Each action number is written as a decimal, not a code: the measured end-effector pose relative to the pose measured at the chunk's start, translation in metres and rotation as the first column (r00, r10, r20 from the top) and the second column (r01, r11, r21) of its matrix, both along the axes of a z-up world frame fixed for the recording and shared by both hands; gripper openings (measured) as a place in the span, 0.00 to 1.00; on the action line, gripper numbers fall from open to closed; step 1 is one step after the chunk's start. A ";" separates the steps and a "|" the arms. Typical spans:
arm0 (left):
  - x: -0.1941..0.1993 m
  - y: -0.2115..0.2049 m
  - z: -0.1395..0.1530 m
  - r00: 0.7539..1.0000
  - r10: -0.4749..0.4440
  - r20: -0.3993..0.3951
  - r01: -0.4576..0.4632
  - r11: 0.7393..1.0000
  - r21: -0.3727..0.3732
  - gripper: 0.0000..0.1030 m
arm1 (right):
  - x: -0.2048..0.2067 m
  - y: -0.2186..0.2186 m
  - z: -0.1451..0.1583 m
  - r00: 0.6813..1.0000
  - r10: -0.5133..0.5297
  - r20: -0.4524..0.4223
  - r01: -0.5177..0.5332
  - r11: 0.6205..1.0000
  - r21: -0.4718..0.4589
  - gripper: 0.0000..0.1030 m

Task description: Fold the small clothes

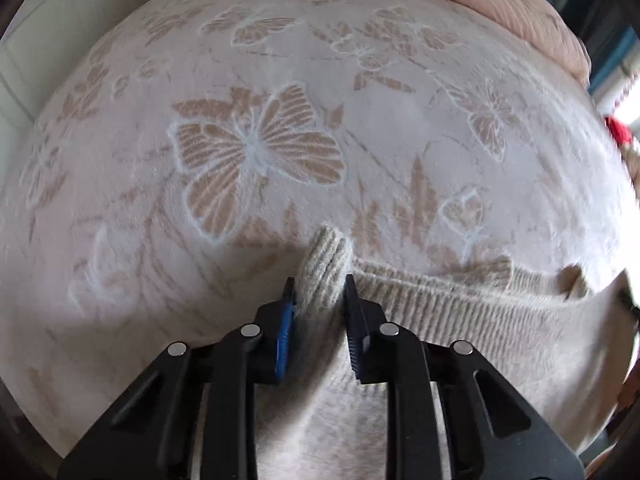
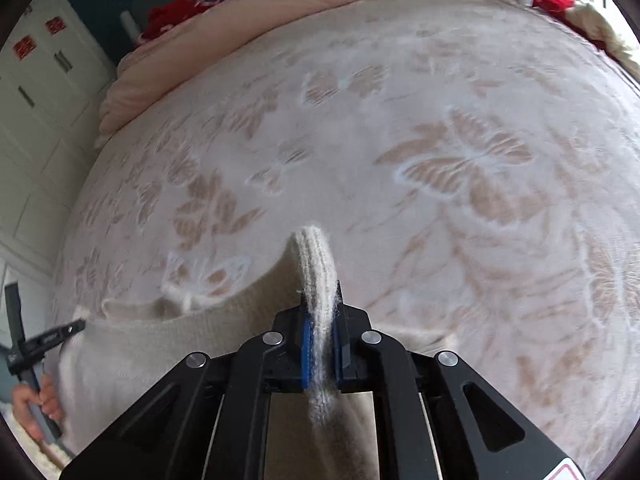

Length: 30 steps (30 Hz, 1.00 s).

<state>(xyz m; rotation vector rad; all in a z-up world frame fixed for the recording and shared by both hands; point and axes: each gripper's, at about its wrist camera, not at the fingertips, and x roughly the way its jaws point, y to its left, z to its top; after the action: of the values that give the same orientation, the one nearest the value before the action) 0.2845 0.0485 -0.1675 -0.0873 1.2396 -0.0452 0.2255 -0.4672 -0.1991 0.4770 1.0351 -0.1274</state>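
Note:
A beige knitted garment point(image 1: 440, 312) with a ribbed hem hangs between both grippers, above a bed. My left gripper point(image 1: 320, 284) is shut on a bunched ribbed corner of it, which sticks up between the fingers. My right gripper point(image 2: 320, 292) is shut on another ribbed corner of the garment point(image 2: 316, 264), pinched thin between blue pads. The garment's body point(image 2: 160, 344) stretches left from the right gripper toward the left gripper point(image 2: 60, 332), seen at the far left with the person's hand.
A cream blanket point(image 1: 280, 120) with tan butterfly patterns covers the bed under the garment. A pink pillow point(image 2: 248, 32) lies at the bed's far end. Red items point(image 2: 176, 12) sit beyond it. White cabinets point(image 2: 40, 120) stand at the left.

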 end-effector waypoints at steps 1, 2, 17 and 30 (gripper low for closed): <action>0.000 0.001 -0.002 1.000 -0.002 0.000 0.002 1.000 0.008 0.21 | 0.002 -0.010 -0.012 0.999 -0.030 -0.042 0.031 0.999 0.021 0.06; 0.001 0.002 -0.003 1.000 0.000 -0.003 0.000 1.000 0.005 0.21 | 0.003 -0.014 -0.026 0.996 -0.031 -0.081 0.034 0.999 0.038 0.06; 0.001 0.014 -0.004 0.999 0.037 -0.006 -0.037 0.999 -0.001 0.22 | -0.002 0.007 -0.009 1.000 -0.005 -0.027 0.004 1.000 -0.023 0.09; -0.110 -0.047 0.058 0.985 -0.132 0.115 0.155 0.961 -0.229 0.43 | -0.100 0.167 0.036 0.915 0.385 0.117 -0.398 0.910 0.117 0.10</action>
<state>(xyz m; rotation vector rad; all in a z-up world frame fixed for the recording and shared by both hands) 0.1741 0.0016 -0.1097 -0.2006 1.1362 -0.3215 0.1253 -0.3007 -0.1633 0.3868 1.0344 0.3250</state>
